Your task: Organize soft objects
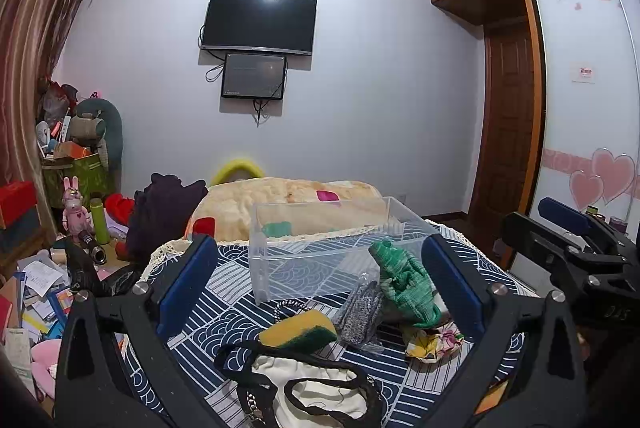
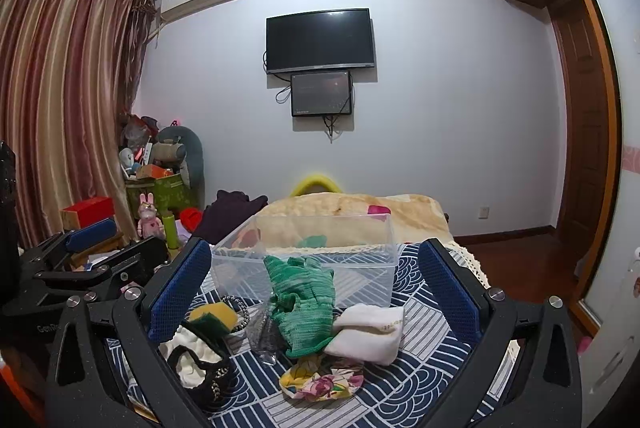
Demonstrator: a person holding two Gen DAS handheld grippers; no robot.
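Note:
A clear plastic bin (image 1: 280, 268) (image 2: 360, 292) stands on the blue patterned bedspread. In front of it lie a green knitted glove (image 1: 404, 284) (image 2: 304, 304), a yellow-green sponge (image 1: 298, 334) (image 2: 214, 316), a grey mesh pouch (image 1: 360, 312) (image 2: 264, 336), a white folded cloth (image 2: 370, 332), a floral cloth (image 1: 434, 344) (image 2: 320, 382) and a white drawstring bag with black trim (image 1: 316, 384) (image 2: 196, 360). My left gripper (image 1: 320, 280) is open above the pile, empty. My right gripper (image 2: 316, 288) is open, empty, and shows at the right of the left wrist view (image 1: 576, 240).
A beige blanket (image 1: 288, 199) lies behind the bin. A dark garment (image 1: 164, 216) and clutter of toys, papers and a green box (image 1: 80, 175) sit at the left. A TV (image 1: 258, 21) hangs on the far wall. A wardrobe and door stand at the right.

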